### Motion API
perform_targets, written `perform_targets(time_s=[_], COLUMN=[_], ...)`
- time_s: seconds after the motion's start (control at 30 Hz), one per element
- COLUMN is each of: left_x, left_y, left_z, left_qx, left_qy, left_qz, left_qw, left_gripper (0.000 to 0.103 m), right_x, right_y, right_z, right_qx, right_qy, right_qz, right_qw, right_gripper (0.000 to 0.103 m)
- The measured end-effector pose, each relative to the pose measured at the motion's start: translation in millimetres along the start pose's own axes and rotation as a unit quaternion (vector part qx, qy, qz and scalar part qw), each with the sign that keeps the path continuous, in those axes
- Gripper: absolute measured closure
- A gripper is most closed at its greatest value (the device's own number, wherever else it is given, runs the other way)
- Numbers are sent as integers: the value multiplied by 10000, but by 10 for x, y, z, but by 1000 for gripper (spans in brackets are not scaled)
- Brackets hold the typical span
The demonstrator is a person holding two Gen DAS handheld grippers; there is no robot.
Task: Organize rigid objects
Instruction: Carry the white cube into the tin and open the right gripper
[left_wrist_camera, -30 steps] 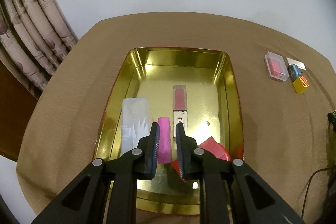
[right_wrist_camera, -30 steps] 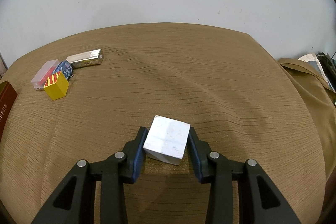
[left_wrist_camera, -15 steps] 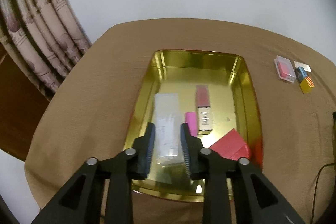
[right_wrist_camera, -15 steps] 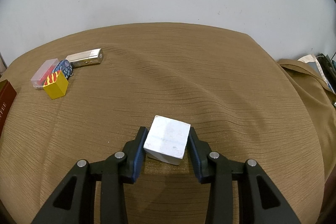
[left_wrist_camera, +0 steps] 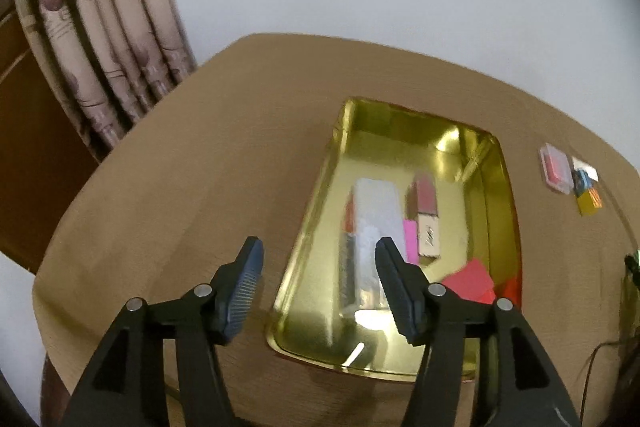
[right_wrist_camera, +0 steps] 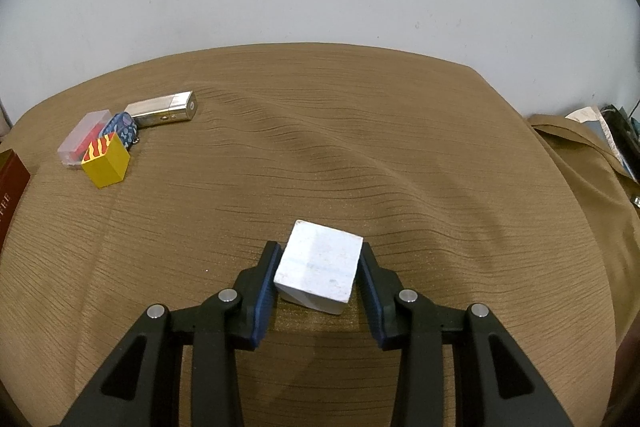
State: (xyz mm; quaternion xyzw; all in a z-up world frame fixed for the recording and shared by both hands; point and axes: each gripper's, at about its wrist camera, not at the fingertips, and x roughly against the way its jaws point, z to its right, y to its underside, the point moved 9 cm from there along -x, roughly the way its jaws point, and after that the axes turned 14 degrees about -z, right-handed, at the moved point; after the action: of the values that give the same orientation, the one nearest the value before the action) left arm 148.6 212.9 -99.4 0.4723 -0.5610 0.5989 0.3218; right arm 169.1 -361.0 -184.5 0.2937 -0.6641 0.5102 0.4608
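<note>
While empty left gripper [left_wrist_camera: 318,281] opening: boxes [left_wrist_camera: 376,223] in gold tray [left_wrist_camera: 320,187]; right gripper [right_wrist_camera: 318,285] clamping white cube [right_wrist_camera: 320,271].

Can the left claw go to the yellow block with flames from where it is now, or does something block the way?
Probably yes. The left claw is open and empty, and the yellow block sits uncovered on the cloth beyond the gold tray; the claw must cross over it.

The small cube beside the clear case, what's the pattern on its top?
The cube is yellow with red and yellow wavy, flame-like stripes on top, clearest in the right wrist view.
</note>
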Motion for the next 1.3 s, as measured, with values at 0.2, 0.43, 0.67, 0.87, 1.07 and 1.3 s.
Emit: perform_targets(time_s=[0.2, 0.43, 0.67, 0.87, 1.07, 1.3], left_x=[-11, -19, -5, -8, -15, 0], left_y=[-34, -28, -24, -22, -18, -37], left_z=[-61, -101, -160, -193, -238, -337], left_qx=[143, 232, 325, 375, 474, 621], left_qy=[121, 77, 74, 111, 159, 132], left_qz=[-20, -35, -17, -43, -78, -42], left_qw=[9998, 9997, 9994, 9992, 9987, 9980], left_gripper=[41, 34, 30, 29, 28, 28], right_x=[46, 217, 472, 711, 942, 1228], right_y=[10, 23, 51, 102, 175, 312], right_z=[-51, -347, -839, -1421, -2071, -2813], right_qx=[-72, 96, 520, 1079, 1621, 2169], right_qy=[89, 22, -324, -655, -1029, -1445], right_qz=[-22, 63, 169, 258, 324, 417], right_qw=[9999, 9999, 9980, 9917, 9809, 9645], right_gripper=[68, 68, 68, 68, 68, 68])
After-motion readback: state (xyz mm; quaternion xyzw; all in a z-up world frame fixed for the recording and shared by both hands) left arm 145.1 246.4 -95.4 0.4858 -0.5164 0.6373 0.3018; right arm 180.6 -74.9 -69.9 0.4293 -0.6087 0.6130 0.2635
